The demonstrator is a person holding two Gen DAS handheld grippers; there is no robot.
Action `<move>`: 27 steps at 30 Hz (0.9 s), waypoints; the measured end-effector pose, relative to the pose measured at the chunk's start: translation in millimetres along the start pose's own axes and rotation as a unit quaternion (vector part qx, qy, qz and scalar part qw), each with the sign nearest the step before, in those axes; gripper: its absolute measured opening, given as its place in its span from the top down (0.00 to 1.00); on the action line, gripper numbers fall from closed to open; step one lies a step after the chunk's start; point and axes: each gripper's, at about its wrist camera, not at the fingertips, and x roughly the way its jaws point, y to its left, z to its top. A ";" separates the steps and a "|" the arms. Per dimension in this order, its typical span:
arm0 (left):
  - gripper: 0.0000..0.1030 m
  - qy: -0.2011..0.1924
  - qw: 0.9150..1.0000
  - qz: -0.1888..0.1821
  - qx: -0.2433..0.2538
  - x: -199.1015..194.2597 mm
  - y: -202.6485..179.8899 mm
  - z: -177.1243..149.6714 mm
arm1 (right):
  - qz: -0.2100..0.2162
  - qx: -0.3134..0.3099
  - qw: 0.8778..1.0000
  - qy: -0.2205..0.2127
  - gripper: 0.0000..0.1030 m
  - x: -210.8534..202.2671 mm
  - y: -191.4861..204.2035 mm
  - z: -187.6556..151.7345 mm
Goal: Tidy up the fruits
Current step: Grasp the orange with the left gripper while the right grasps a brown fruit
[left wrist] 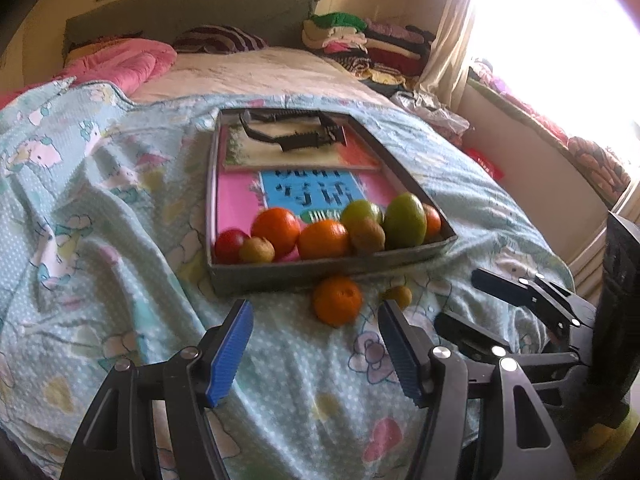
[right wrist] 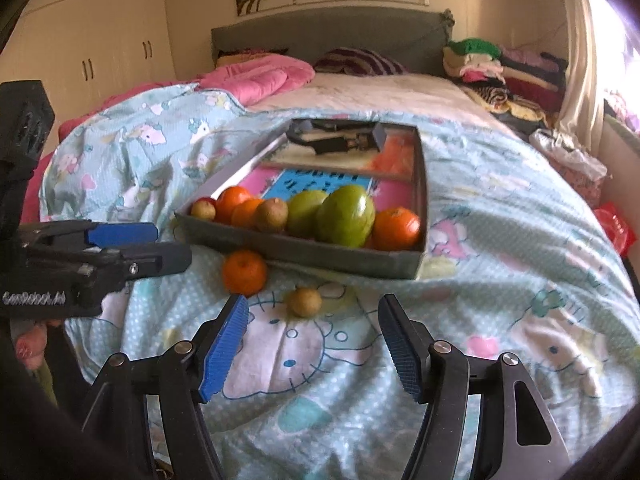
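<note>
Fruit outside the grey tray (right wrist: 304,254): small round tan fruit (right wrist: 305,301) lies just beyond the right gripper (right wrist: 312,344), jaws open and empty; the left gripper (left wrist: 316,352), jaws open too, faces the round orange (left wrist: 337,300).

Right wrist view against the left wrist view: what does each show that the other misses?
Only the right wrist view shows the cream wardrobe doors and the left gripper seen side-on.

Only the left wrist view shows the bright window and the right gripper from the side.

Both show the grey shallow tray holding fruit, and, on the pale blue cartoon-print blanket before it, a loose round orange and a small brownish fruit. Both grippers stand open and empty.
</note>
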 end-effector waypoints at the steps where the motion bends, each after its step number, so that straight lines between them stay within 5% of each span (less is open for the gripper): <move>1: 0.37 0.003 1.000 0.000 0.001 2.3 -1.4 -1.9 | 0.000 -0.001 1.000 0.003 0.33 4.7 0.9 -0.2; 10: 0.37 0.020 1.000 -0.003 0.007 19.1 -6.9 -7.4 | 0.003 -0.022 1.000 0.019 0.38 38.4 3.7 3.3; 17: 0.37 0.029 0.999 -0.015 0.008 33.6 -10.3 -3.7 | 0.010 -0.050 0.998 0.044 0.76 61.3 10.3 1.7; 27: 0.56 0.052 0.999 -0.016 0.003 64.1 -16.2 -3.6 | 0.008 -0.012 0.999 0.028 0.77 41.2 -11.2 -3.5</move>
